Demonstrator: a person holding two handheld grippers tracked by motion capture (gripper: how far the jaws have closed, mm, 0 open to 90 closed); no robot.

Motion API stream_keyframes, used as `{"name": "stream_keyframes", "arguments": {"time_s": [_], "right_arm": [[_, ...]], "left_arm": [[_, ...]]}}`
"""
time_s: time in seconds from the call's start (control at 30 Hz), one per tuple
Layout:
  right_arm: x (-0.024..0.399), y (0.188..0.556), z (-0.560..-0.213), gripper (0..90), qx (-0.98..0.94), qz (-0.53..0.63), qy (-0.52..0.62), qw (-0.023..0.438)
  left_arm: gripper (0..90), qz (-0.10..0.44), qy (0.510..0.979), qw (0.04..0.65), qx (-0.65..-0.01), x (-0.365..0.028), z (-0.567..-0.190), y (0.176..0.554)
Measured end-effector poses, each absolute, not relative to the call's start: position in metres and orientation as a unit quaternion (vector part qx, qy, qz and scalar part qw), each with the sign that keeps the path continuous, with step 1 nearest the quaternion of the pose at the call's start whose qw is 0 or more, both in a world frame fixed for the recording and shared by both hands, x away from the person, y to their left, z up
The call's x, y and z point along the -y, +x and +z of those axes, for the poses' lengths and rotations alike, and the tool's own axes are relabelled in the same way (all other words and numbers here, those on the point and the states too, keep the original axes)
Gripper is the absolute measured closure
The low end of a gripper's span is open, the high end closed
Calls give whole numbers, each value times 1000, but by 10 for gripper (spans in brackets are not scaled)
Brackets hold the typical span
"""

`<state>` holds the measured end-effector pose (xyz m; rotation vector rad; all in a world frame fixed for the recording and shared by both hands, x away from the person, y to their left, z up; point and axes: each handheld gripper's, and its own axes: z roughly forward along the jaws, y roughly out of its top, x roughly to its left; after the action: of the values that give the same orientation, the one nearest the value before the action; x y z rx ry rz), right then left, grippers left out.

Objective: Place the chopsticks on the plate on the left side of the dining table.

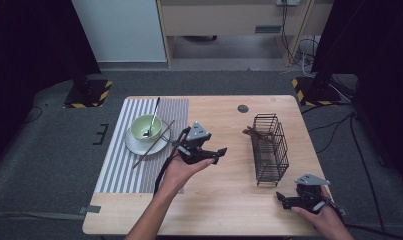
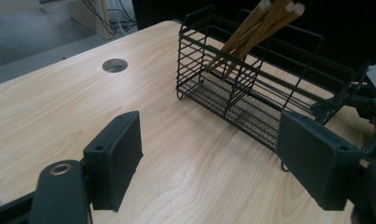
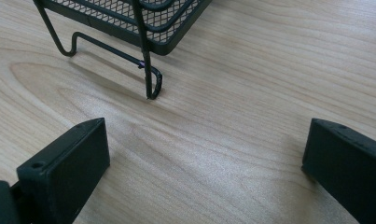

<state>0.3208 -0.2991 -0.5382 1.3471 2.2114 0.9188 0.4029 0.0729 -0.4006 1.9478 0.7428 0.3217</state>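
Observation:
My left gripper hovers over the middle of the wooden table, open and empty, pointing toward a black wire basket. In the left gripper view its jaws stand wide apart around bare wood, with the wire basket beyond and several wooden chopsticks leaning in the far compartment. My right gripper rests near the table's front right, open, just short of the basket's near foot. A green bowl with a spoon sits on a white plate at the left.
A striped placemat lies under the plate, and loose chopsticks rest across the plate's rim. A round cable hole is set in the table's far edge. Grey carpet surrounds the table.

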Motion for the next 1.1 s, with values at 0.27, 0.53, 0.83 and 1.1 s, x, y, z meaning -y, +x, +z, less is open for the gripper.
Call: {"name": "stream_keyframes", "arguments": {"time_s": [0.27, 0.53, 0.83, 1.1], "right_arm": [[299, 321, -538, 7, -789, 328, 481, 196], [299, 320, -538, 7, -789, 328, 481, 196], [299, 320, -538, 7, -789, 329, 481, 196], [299, 320, -538, 7, -789, 330, 480, 197]], "left_arm": [[236, 137, 808, 501, -279, -53, -380, 408], [288, 112, 824, 495, -250, -31, -358, 416], [322, 111, 830, 496, -232, -8, -340, 428], [422, 104, 848, 473, -216, 19, -337, 439]]}}
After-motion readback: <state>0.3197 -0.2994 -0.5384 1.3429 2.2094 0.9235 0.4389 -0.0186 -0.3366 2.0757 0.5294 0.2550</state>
